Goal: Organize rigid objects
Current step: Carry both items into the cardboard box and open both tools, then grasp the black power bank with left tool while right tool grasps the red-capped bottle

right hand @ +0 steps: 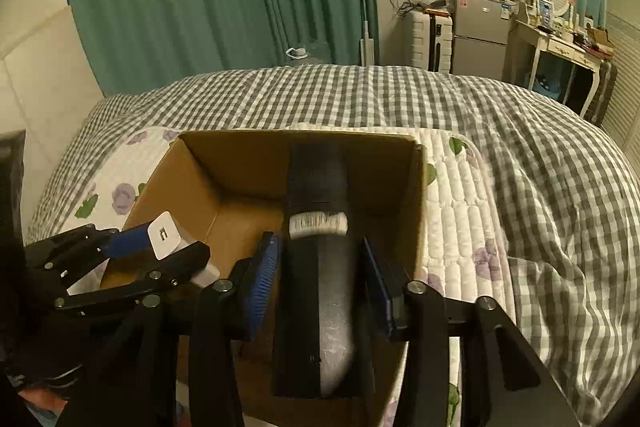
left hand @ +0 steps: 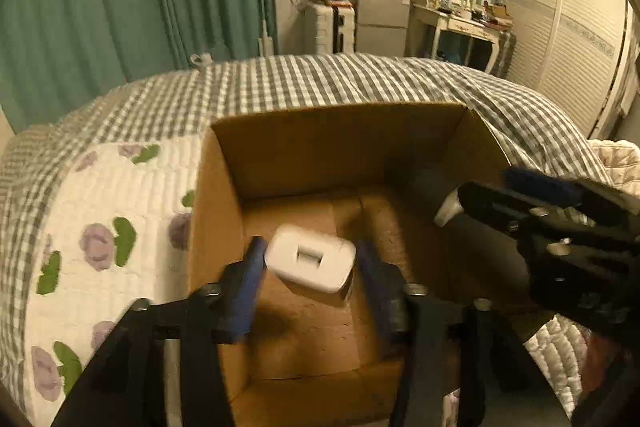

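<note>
Both grippers are over the cardboard box [left hand: 224, 211] on the bed [left hand: 320, 79]: left gripper [left hand: 310, 259] fingers apart around a white charger [left hand: 310, 261], right gripper [right hand: 320, 259] fingers apart around a dark case [right hand: 320, 227].

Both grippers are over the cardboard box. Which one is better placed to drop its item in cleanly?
Left gripper, probably: its white charger sits over bare floor of the cardboard box, clear of the walls. The right gripper has a long black item spanning nearly the whole box.

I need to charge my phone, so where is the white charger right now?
In the left wrist view, the white charger sits between the left claw's open fingers, over the cardboard box.
</note>
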Motion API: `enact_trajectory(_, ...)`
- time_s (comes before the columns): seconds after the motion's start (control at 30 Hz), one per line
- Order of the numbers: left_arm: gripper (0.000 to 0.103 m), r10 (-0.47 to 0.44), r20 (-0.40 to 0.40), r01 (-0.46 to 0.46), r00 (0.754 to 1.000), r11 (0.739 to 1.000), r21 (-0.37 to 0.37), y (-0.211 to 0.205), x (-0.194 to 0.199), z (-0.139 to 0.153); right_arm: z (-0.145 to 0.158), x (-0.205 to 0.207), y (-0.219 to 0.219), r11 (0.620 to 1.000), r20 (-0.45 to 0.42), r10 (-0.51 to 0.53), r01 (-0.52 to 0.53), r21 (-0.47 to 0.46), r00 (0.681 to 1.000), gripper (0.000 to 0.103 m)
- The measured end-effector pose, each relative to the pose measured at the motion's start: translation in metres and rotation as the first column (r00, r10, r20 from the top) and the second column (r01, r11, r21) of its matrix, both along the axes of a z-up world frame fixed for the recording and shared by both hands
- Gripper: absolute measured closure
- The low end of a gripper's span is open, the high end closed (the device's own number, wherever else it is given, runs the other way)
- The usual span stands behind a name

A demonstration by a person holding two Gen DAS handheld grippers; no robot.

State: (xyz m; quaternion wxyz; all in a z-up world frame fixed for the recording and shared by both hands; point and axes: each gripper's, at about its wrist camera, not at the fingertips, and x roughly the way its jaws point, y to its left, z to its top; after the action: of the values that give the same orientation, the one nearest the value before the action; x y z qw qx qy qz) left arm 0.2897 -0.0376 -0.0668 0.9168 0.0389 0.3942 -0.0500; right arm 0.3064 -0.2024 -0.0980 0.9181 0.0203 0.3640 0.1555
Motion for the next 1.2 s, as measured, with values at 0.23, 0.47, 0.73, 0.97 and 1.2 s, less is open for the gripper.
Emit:
enact_trajectory(0.23,0.031,-0.020,0.032,0.020,0.999,1.000,0.022,0.004,-0.045,0.037,0.044,-0.045,-0.013,0.999,0.066,-0.023,0.025,-0.031,0.998,0.038)
enact_trajectory(0.47,0.028,0.027,0.029,-0.028,0.999,0.999,0.021,0.021,-0.117,0.062,0.072,-0.124,-0.017,0.991,0.079,0.012,-0.001,-0.131,0.997,0.035)
enact_trajectory(0.73,0.028,0.068,0.008,-0.068,0.998,0.997,0.033,0.025,-0.190,0.039,0.025,-0.193,-0.002,0.977,-0.021,0.090,-0.092,-0.193,0.996,0.035)
enact_trajectory(0.97,0.028,0.109,-0.073,-0.109,0.991,0.994,0.004,0.032,-0.214,-0.010,-0.068,-0.200,0.022,0.937,-0.279,0.158,-0.233,-0.261,0.947,0.035)
enact_trajectory(1.2,0.028,0.137,-0.131,-0.137,0.982,0.991,0.006,0.041,-0.209,-0.038,-0.115,-0.188,0.038,0.902,-0.429,0.123,-0.281,-0.328,0.895,0.060)
